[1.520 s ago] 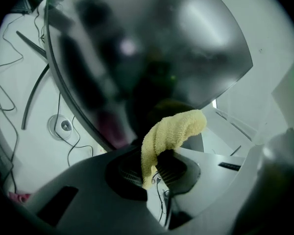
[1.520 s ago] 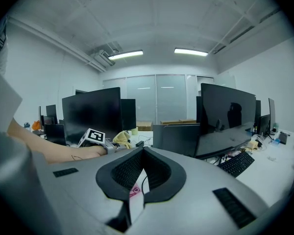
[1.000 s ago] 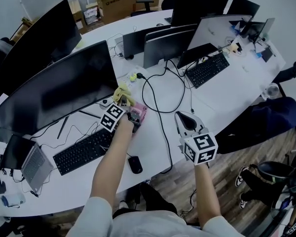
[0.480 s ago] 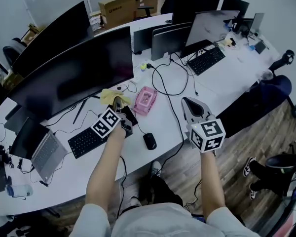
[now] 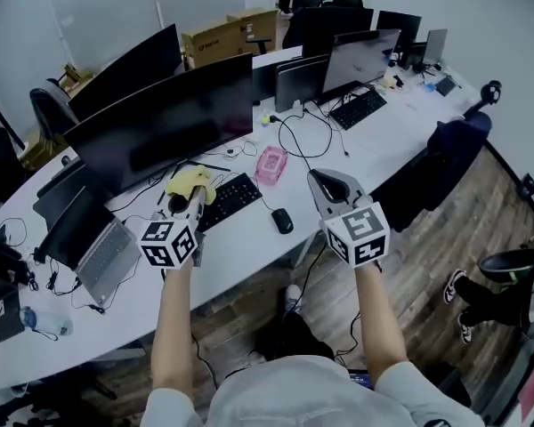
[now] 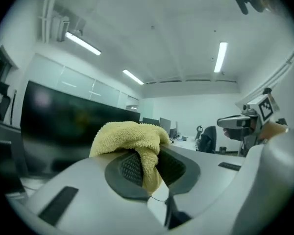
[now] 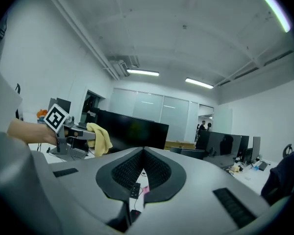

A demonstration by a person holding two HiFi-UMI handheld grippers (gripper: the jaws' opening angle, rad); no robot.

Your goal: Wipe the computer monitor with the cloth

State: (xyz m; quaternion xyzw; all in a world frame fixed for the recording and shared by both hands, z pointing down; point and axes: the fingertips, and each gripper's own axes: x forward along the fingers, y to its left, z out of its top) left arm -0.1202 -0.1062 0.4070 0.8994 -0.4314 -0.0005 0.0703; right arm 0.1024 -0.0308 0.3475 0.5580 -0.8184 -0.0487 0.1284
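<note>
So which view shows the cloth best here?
The left gripper view: the cloth fills the middle, close up, pinched in the left tongs. The head view shows it only as a small yellow lump at those tongs' tip. The right gripper view shows it small, hanging at left.

We had the yellow cloth bunched up, pinched in our left tool, just before the wide, dark, upright monitor.

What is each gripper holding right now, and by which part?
The left gripper pinches the yellow cloth by a fold hanging between its pads; the rest bunches over the jaws. The right gripper is shut, holding nothing.
</note>
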